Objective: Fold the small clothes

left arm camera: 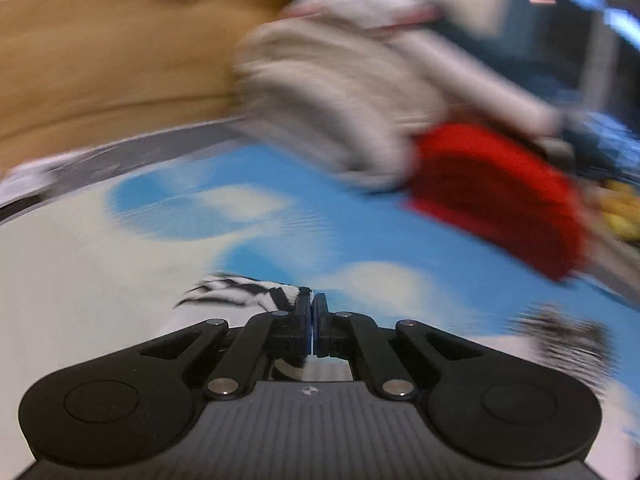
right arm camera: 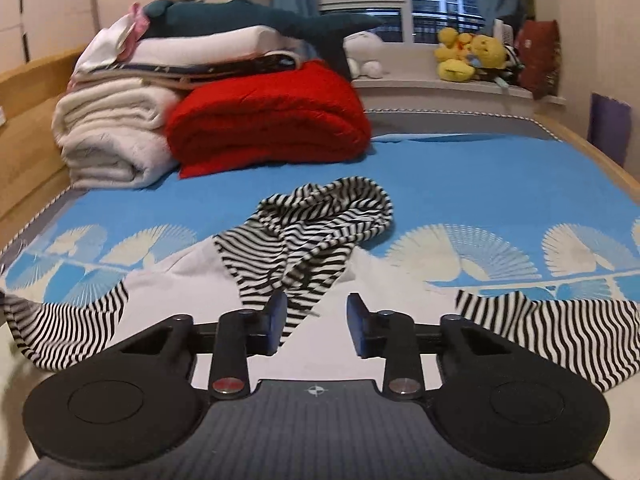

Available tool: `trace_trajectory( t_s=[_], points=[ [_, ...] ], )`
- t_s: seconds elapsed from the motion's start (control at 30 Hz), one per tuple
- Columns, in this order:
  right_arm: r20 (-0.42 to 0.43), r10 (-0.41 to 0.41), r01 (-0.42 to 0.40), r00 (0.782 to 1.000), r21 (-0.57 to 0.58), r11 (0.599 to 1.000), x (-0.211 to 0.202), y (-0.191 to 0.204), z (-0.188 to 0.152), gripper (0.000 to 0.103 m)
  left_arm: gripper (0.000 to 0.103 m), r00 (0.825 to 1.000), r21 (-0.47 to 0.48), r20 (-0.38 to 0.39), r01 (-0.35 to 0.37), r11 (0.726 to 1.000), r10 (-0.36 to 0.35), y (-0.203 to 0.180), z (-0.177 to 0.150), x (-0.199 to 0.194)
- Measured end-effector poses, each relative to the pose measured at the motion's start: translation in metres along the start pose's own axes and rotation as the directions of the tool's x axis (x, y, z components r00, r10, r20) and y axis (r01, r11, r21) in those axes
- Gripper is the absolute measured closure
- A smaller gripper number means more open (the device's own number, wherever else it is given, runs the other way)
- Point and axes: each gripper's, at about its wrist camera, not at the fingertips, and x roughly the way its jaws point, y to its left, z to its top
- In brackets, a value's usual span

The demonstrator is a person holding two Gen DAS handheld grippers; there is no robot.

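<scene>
A small white garment with black-and-white striped hood and sleeves [right arm camera: 304, 236] lies on the blue patterned bed sheet [right arm camera: 480, 176]. Its hood is bunched in the middle and its sleeves spread to left [right arm camera: 68, 324] and right [right arm camera: 560, 332]. My right gripper [right arm camera: 317, 312] is open and empty, low over the garment's white body just below the hood. My left gripper [left arm camera: 312, 312] is shut on a striped sleeve end [left arm camera: 240, 292]; this view is blurred by motion. Another striped part [left arm camera: 560, 336] shows at its right.
A red folded blanket [right arm camera: 272, 120] and a stack of white and cream bedding [right arm camera: 112, 136] sit at the far left of the bed, with a dark plush shark [right arm camera: 248, 20] on top. Yellow plush toys [right arm camera: 468, 56] sit on the window ledge. A wooden bed frame [right arm camera: 28, 120] runs along the left.
</scene>
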Motion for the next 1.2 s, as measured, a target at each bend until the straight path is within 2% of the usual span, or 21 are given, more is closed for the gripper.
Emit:
trace_trajectory(
  t_s=[0.07,0.1,0.13,0.17,0.2,0.23,0.27,0.33,0.37,0.43,0.47,0.53,0.6,0.7,0.8,0.9,1.0,1.07,1.13,1.17,1.2],
  points=[
    [0.000,-0.018,0.018,1.000,0.021,1.000,-0.002,-0.009,0.000,0.070,0.103,0.987,0.057,-0.006,0.163,0.985,-0.163,-0.053,-0.014,-0.024],
    [-0.004,-0.030,0.030,1.000,0.032,0.999,-0.002,-0.013,-0.001,0.070,0.103,0.962,0.090,-0.040,0.271,0.958,-0.268,-0.086,-0.026,-0.038],
    [-0.010,-0.039,0.040,0.999,0.044,0.998,-0.002,-0.017,-0.002,0.070,0.100,0.923,0.111,-0.106,0.382,0.918,-0.371,-0.114,-0.037,-0.046],
    [-0.017,-0.047,0.048,0.999,0.057,0.997,-0.002,-0.021,-0.004,0.070,0.094,0.865,0.121,-0.194,0.488,0.864,-0.462,-0.138,-0.049,-0.051],
    [-0.027,-0.051,0.053,0.998,0.075,0.996,-0.001,-0.025,-0.005,0.070,0.090,0.784,0.110,-0.292,0.597,0.795,-0.548,-0.161,-0.062,-0.055],
    [-0.033,-0.057,0.060,0.998,0.087,0.994,0.000,-0.029,-0.008,0.070,0.089,0.764,0.103,-0.314,0.618,0.779,-0.564,-0.171,-0.070,-0.058],
    [-0.041,-0.066,0.070,0.997,0.103,0.992,0.001,-0.033,-0.011,0.070,0.087,0.766,0.096,-0.317,0.613,0.784,-0.559,-0.175,-0.074,-0.060],
    [-0.066,-0.077,0.086,0.995,0.149,0.985,0.005,-0.042,-0.016,0.069,0.085,0.788,0.060,-0.320,0.570,0.819,-0.525,-0.170,-0.075,-0.054],
    [-0.075,-0.074,0.086,0.994,0.173,0.981,0.007,-0.046,-0.020,0.069,0.085,0.808,0.056,-0.313,0.540,0.840,-0.499,-0.164,-0.072,-0.049],
    [-0.103,-0.068,0.089,0.992,0.223,0.971,0.013,-0.054,-0.025,0.069,0.085,0.875,0.101,-0.281,0.436,0.894,-0.395,-0.151,-0.068,-0.038],
    [-0.119,-0.062,0.090,0.991,0.242,0.966,0.016,-0.056,-0.029,0.069,0.085,0.899,0.127,-0.278,0.384,0.914,-0.339,-0.149,-0.066,-0.032],
    [-0.143,-0.042,0.081,0.989,0.279,0.957,0.024,-0.061,-0.034,0.071,0.085,0.930,0.177,-0.298,0.275,0.945,-0.214,-0.141,-0.065,-0.017],
    [-0.166,-0.028,0.079,0.986,0.308,0.948,0.033,-0.065,-0.039,0.072,0.085,0.933,0.183,-0.335,0.203,0.962,-0.132,-0.130,-0.064,0.002],
    [-0.217,-0.025,0.105,0.976,0.364,0.926,0.055,-0.071,-0.048,0.071,0.085,0.909,0.165,-0.412,0.145,0.976,-0.066,-0.111,-0.065,0.021],
    [-0.295,0.032,0.120,0.955,0.484,0.867,0.083,-0.082,-0.061,0.070,0.085,0.894,0.145,-0.448,0.097,0.985,-0.022,-0.095,-0.063,0.035],
    [-0.355,0.075,0.157,0.932,0.582,0.798,0.111,-0.091,-0.075,0.070,0.085,0.894,0.147,-0.447,0.083,0.986,-0.009,-0.084,-0.063,0.036],
    [-0.388,0.090,0.192,0.917,0.629,0.753,0.134,-0.093,-0.084,0.068,0.085,0.896,0.143,-0.443,0.088,0.986,-0.016,-0.087,-0.061,0.038],
    [-0.394,0.099,0.206,0.914,0.660,0.722,0.146,-0.095,-0.088,0.068,0.085,0.897,0.143,-0.442,0.093,0.985,-0.020,-0.088,-0.060,0.042],
    [-0.373,0.098,0.200,0.923,0.679,0.706,0.152,-0.095,-0.085,0.068,0.085,0.894,0.140,-0.447,0.095,0.986,-0.023,-0.088,-0.058,0.047],
    [-0.367,0.092,0.197,0.926,0.675,0.711,0.154,-0.092,-0.082,0.072,0.085,0.893,0.138,-0.449,0.094,0.986,-0.022,-0.088,-0.059,0.051],
    [-0.353,0.084,0.187,0.932,0.665,0.724,0.155,-0.089,-0.079,0.096,0.085,0.891,0.139,-0.453,0.095,0.986,-0.022,-0.088,-0.059,0.053]
  ],
)
